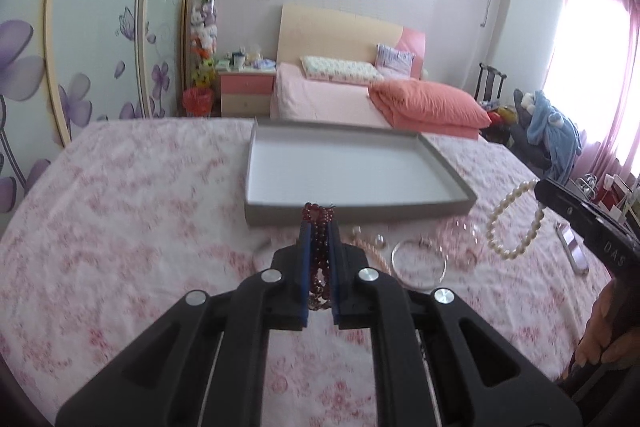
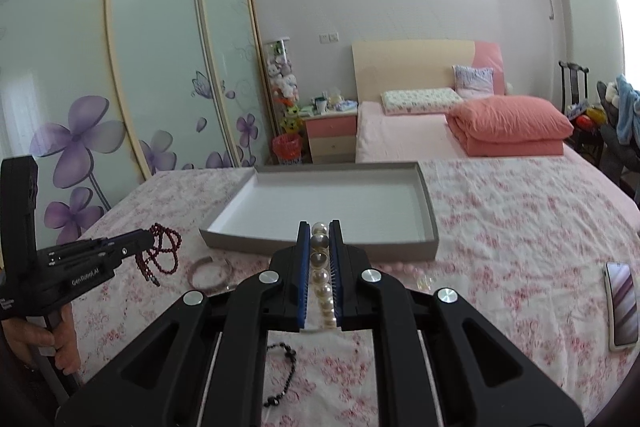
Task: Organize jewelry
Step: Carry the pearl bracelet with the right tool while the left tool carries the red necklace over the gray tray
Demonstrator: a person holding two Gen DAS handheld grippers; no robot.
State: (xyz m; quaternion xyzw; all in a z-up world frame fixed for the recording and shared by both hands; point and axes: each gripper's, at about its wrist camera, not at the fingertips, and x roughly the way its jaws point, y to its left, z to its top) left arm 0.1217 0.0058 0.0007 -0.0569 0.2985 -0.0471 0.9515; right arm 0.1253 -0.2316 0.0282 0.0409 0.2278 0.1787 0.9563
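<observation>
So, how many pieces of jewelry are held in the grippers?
2. The red bead string is in the left gripper; the pearl string is in the right gripper. More pieces lie on the bed.

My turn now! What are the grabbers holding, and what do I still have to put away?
Left gripper: shut on the red beads, lifted off the cloth.
Right gripper: shut on the pearls, also lifted.
Tray: ahead of both grippers, nothing in it yet.
On the cloth in front of the tray: silver bangle, pink bangle, pink beads, black chain, some small bits. A phone lies on the right.
Done: both strings picked up.
Left: put them in the tray, then the rest.
</observation>
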